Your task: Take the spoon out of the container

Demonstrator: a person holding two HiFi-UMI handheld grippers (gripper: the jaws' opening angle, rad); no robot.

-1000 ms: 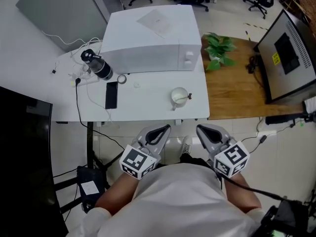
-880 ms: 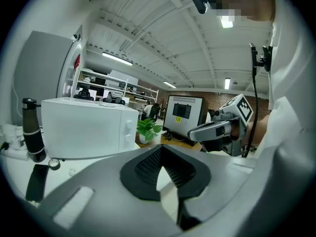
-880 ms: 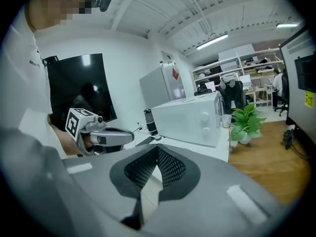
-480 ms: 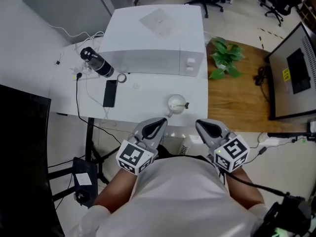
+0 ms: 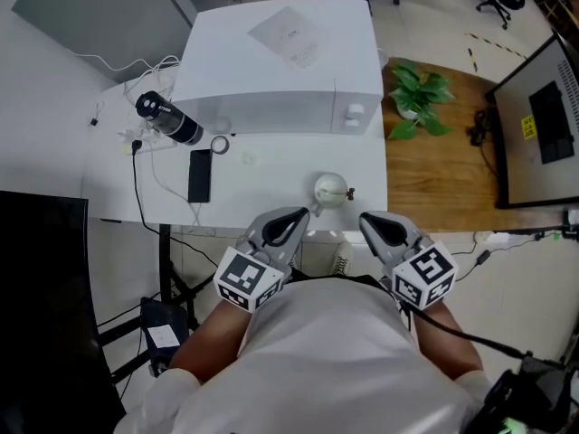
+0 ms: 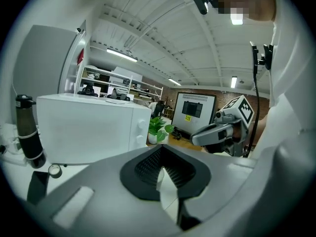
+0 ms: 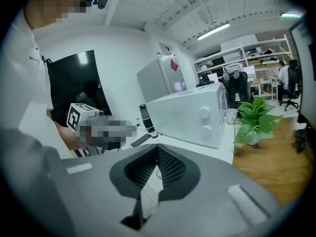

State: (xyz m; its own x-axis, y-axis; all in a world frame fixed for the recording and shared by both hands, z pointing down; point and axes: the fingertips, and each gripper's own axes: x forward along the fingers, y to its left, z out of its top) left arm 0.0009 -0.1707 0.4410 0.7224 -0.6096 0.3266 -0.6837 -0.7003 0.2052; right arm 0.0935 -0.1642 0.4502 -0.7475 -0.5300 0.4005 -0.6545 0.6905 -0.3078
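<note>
- Fingers (image 5: pixel 288 226) pressed together and empty on both sides, as my head camera looks down. My left gripper (image 5: pixel 291 217) and right gripper (image 5: pixel 373 220) hover side by side over the near edge of the white desk (image 5: pixel 271 193), in front of my chest.
- Just beyond the two grippers, and touched by neither, the container (image 5: pixel 327 186) stands on the desk near that edge. It is a small white bowl, and the spoon (image 5: pixel 346 191) rests in it with its dark handle end poking out to the right.
- Farther back sits a white microwave (image 5: pixel 280 61). A dark bottle (image 5: pixel 167 118) stands at its left corner, and a black phone (image 5: pixel 199 175) lies flat in front of it. A potted plant (image 5: pixel 416 93) stands on the wooden table (image 5: pixel 443 179) to the right.
- Left gripper view: my two left fingers meet at their tips with nothing pinched between them. Past them the microwave (image 6: pixel 89 127) fills the left half, with the upright bottle (image 6: pixel 27 132) beside it and the phone (image 6: pixel 37 186) below. My right gripper (image 6: pixel 197 138) and its marker cube show at right, in front of a monitor (image 6: pixel 195 111). I cannot make out the container from here.
- Right gripper view: my right fingers are likewise closed tip to tip, gripping nothing. Beyond them are the microwave (image 7: pixel 190 115), the bottle (image 7: pixel 144 116) and the plant (image 7: pixel 254 120). I cannot tell the container apart in the narrow gap below the tips.
</note>
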